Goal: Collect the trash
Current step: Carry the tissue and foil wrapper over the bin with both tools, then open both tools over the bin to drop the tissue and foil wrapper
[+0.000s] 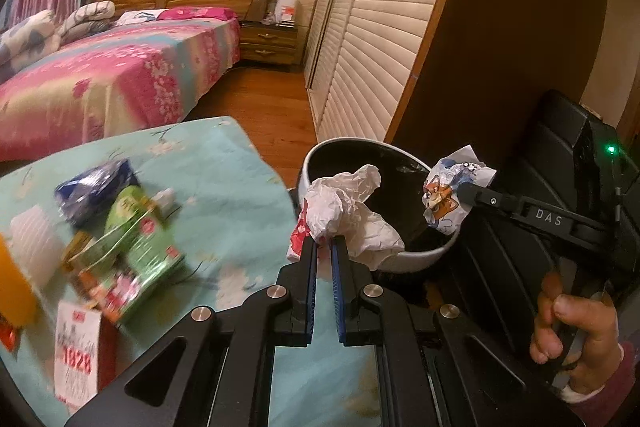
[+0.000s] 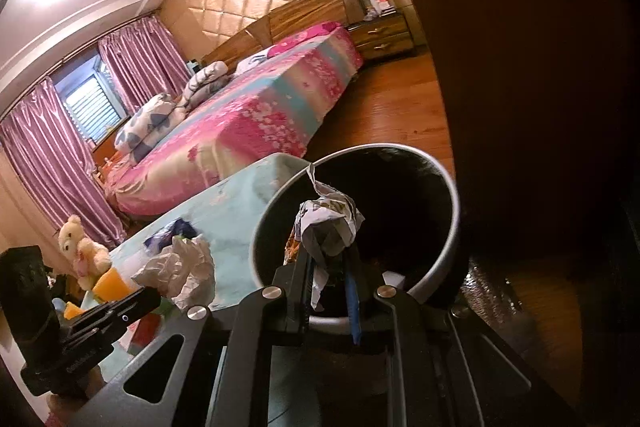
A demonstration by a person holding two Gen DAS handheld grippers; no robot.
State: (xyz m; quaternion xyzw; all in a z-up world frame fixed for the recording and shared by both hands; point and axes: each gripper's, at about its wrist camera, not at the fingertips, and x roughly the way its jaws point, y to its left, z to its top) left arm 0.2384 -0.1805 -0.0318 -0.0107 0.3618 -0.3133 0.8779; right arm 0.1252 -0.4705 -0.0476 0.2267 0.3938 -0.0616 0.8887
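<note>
A crumpled white paper (image 1: 352, 211) is clamped at the tips of the left gripper (image 1: 323, 241), whose jaws are drawn narrow around a fold of it. The wad bulges up and to the right of the fingertips and hangs over the near rim of the trash bin (image 1: 404, 259), partly above its dark inside. A bit of red-and-white print shows on the wad's left edge, beside the left finger.

A crumpled cartoon wrapper (image 1: 448, 195) is pinched in the right gripper (image 1: 460, 193), which is seen reaching in from the right with its jaws closed on it. The wrapper is held over the bin's far right rim. In the right wrist view the same wrapper (image 2: 328, 223) is seen standing up from between the right gripper's fingers (image 2: 330, 267), directly above the bin's black mouth (image 2: 440, 239). The left gripper (image 2: 158, 297) and its white wad (image 2: 180, 267) are seen off to the left there, at the bin's rim.

The right gripper's handle is held by a hand (image 1: 568, 327) in a reddish sleeve.

To the left of the left gripper a table with a pale blue flowered cloth (image 1: 224, 179) is seen. On it lie a green carton (image 1: 140, 239), a dark blue packet (image 1: 92, 191) and a white card with red figures (image 1: 78, 351), all blurred. A bed with a pink flowered cover (image 1: 120, 75) is seen beyond the table, and louvred wardrobe doors (image 1: 380, 27) beyond the bin.
</note>
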